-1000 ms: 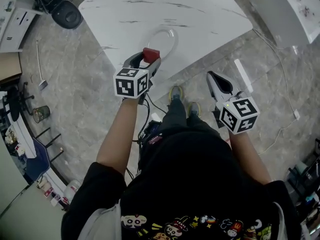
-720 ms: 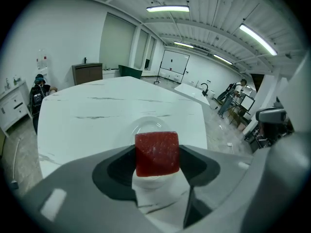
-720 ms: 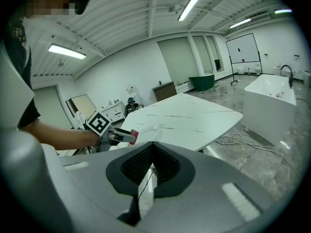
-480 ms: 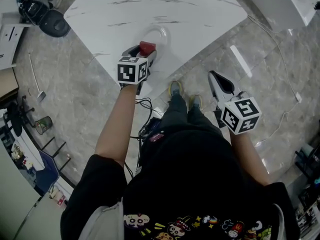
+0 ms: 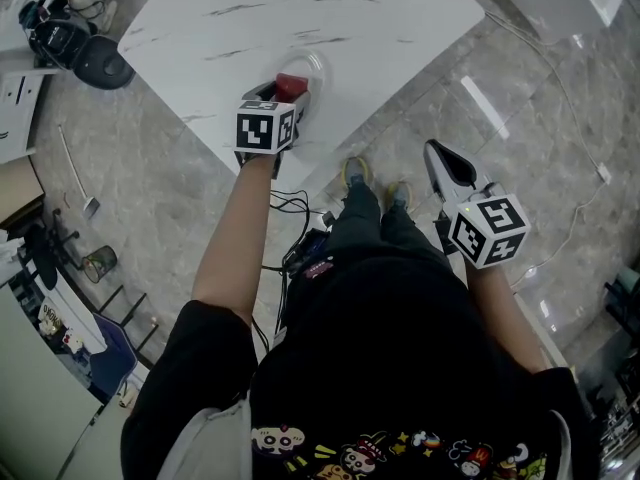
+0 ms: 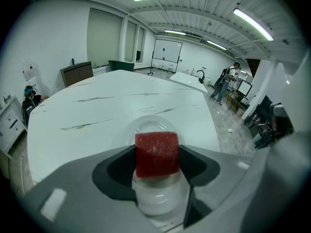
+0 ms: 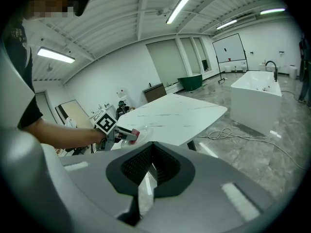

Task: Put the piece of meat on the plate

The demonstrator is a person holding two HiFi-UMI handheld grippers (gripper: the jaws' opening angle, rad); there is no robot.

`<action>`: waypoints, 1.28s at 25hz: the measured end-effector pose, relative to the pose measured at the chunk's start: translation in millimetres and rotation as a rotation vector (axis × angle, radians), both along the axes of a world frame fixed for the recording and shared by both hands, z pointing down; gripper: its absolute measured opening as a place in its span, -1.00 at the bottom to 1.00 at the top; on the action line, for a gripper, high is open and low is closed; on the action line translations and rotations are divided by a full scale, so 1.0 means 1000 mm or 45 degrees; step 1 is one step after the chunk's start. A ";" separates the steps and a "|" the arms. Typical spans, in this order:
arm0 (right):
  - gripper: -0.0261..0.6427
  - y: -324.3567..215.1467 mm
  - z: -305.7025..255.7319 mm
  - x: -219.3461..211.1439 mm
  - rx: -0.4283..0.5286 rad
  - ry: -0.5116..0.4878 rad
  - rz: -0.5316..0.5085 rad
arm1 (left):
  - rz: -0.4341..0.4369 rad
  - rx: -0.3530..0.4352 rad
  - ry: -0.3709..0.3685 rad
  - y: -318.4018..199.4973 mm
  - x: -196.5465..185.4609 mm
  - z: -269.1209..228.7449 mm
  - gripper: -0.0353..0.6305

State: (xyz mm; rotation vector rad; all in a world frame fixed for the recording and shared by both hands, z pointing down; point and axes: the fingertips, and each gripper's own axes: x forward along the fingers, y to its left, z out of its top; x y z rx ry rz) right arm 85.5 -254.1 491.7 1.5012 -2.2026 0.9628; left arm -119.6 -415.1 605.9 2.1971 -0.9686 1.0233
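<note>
A red cube of meat (image 5: 290, 86) (image 6: 156, 153) is clamped in my left gripper (image 5: 287, 92) (image 6: 156, 171), which is shut on it. It hangs just above the near rim of a clear glass plate (image 5: 314, 66) (image 6: 146, 126) on the white marble table (image 5: 300, 18), close to the table's front corner. My right gripper (image 5: 443, 158) (image 7: 147, 181) is held off the table over the floor, to the right of my legs, jaws shut with nothing in them. In the right gripper view the left gripper (image 7: 121, 134) and meat (image 7: 134, 132) show at the table's (image 7: 180, 111) near edge.
A black bag (image 5: 92, 56) and cables (image 5: 295, 208) lie on the stone floor left of and under the table. My shoes (image 5: 352, 178) stand at the table's corner. A white tub (image 7: 255, 97) stands to the right, with a coiled cable (image 7: 228, 132) before it.
My left gripper has carried the meat forward, from the table's edge to over the plate's near rim. The right gripper has stayed in place, still shut.
</note>
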 end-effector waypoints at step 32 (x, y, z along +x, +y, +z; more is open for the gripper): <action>-0.85 0.023 -0.003 0.036 0.032 -0.074 0.168 | 0.042 -0.190 -0.171 -0.002 0.010 0.020 0.27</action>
